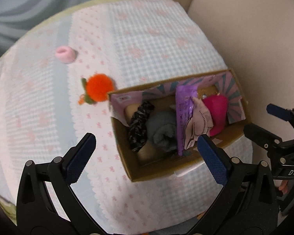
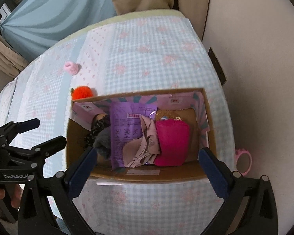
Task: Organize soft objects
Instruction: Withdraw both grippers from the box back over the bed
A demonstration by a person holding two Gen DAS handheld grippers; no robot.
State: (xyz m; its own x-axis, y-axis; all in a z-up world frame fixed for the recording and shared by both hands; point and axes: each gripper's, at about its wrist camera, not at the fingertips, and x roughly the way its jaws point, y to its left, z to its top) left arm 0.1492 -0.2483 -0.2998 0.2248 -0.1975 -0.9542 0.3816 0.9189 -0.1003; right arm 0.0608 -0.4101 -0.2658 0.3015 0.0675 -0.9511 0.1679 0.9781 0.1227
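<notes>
A cardboard box (image 1: 152, 173) (image 2: 147, 177) sits on a checked cloth at the near right. It holds a magenta pouch (image 2: 172, 143), a purple packet (image 2: 125, 129), a pale pink lace garment (image 2: 145, 150), a grey rolled cloth (image 1: 162, 131) and a black scrunchie (image 1: 138, 125). An orange pompom (image 1: 100, 87) (image 2: 82, 92) lies just beyond the box's far left corner. A pink scrunchie (image 1: 65, 54) (image 2: 71, 68) lies farther back. My left gripper (image 1: 147, 146) is open and empty, left of the box. My right gripper (image 2: 147, 156) is open and empty above the box's near edge.
The cloth-covered table (image 2: 151, 45) ends at a beige wall (image 2: 260, 49) on the right. A blue curtain (image 2: 49, 17) hangs behind. A pink ring-shaped object (image 2: 244, 160) lies at the table's right edge.
</notes>
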